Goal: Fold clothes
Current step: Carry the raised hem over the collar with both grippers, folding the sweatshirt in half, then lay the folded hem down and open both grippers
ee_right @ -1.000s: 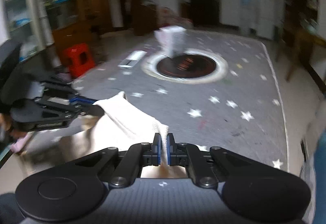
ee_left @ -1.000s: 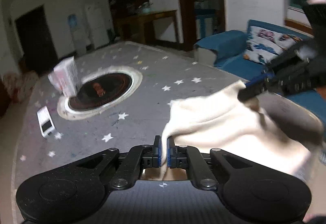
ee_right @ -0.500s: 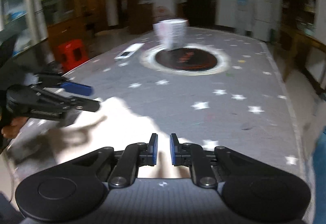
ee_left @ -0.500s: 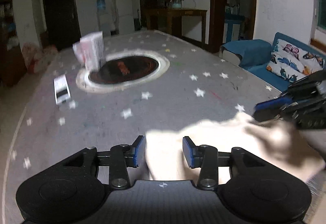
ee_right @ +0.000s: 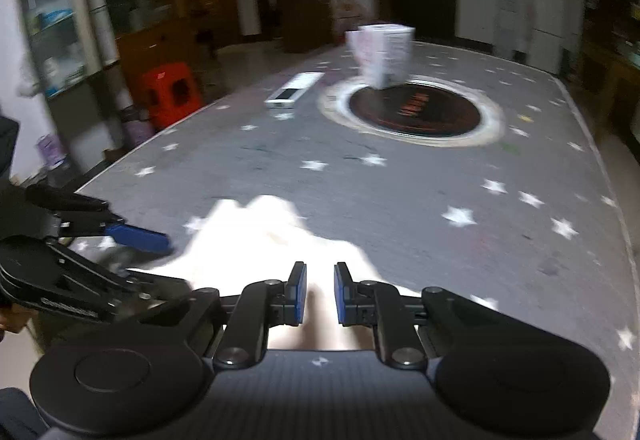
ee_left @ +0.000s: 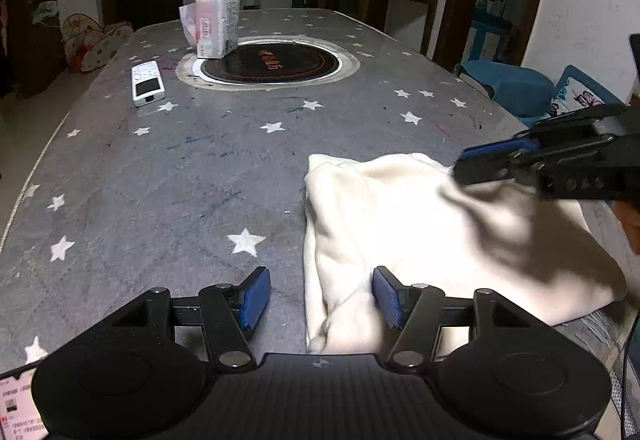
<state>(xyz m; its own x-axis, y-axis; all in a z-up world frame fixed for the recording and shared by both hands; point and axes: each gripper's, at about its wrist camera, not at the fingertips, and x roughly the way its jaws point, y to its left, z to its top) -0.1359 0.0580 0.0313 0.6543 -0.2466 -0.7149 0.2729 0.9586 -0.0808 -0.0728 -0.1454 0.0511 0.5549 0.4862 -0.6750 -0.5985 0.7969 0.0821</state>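
The cream garment [ee_left: 432, 236] lay folded on the near right part of the grey star-patterned table [ee_left: 168, 176]. The left gripper [ee_left: 320, 296] hovered at its near left edge, fingers wide apart and holding nothing. The right gripper [ee_right: 320, 294] sat over the cloth's near end, fingers slightly apart, gripping nothing. Farther off lay a white remote [ee_left: 147, 82] and a tissue pack [ee_left: 216, 25] beside the round black hotplate [ee_left: 270, 63]
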